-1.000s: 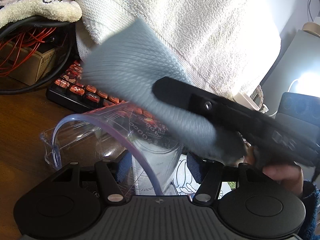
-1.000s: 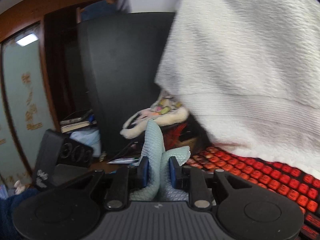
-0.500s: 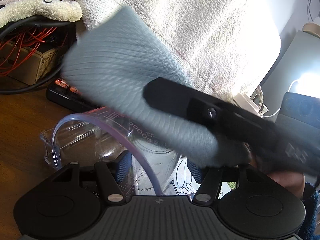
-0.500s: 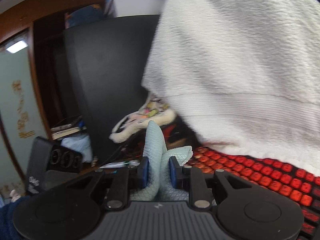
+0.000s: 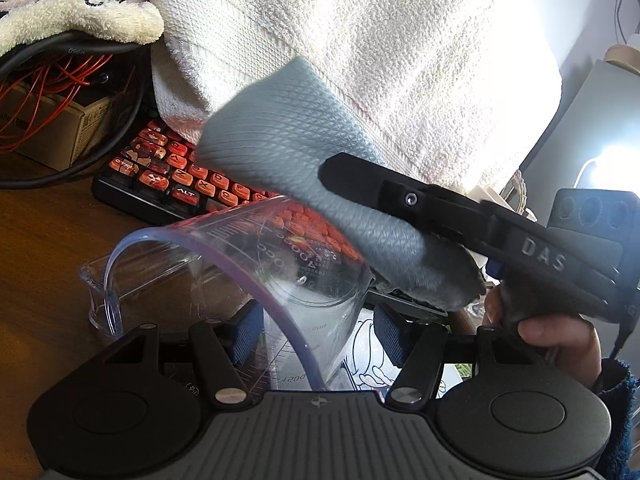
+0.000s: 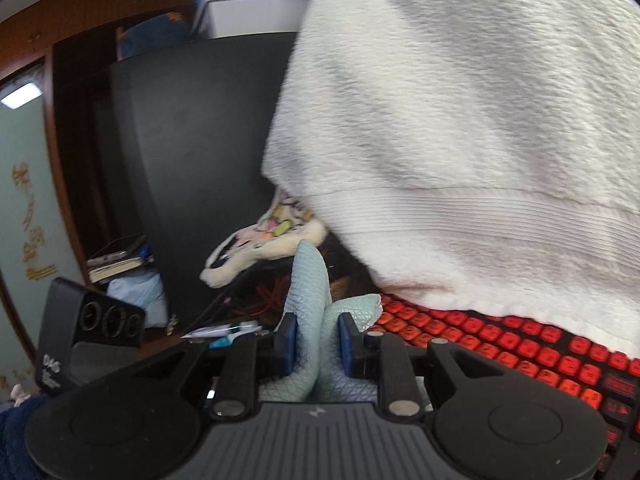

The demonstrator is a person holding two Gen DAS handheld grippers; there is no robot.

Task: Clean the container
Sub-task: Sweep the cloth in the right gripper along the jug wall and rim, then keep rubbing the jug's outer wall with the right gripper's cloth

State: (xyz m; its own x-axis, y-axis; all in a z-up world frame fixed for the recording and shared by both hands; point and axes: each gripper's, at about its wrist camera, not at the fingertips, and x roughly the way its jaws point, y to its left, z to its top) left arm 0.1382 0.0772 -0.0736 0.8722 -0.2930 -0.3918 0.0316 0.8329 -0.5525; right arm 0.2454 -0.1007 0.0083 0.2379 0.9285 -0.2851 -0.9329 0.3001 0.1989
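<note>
While the left tongs (image 5: 316,330) clamp the clear measuring cup (image 5: 280,276) near its base, tipped so its mouth opens toward nine o'clock above the desk (image 5: 44,248), the right tongs (image 6: 317,340) stay clamped on a folded grey-blue cloth (image 5: 296,152). It hangs at the cup's one o'clock, apparently poised to wipe it.

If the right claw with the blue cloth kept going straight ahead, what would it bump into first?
Probably the yellowish printed towel lying ahead, in front of the black monitor. The right claw is shut on the blue cloth, whose tip would touch first. Depth is hard to judge.
</note>
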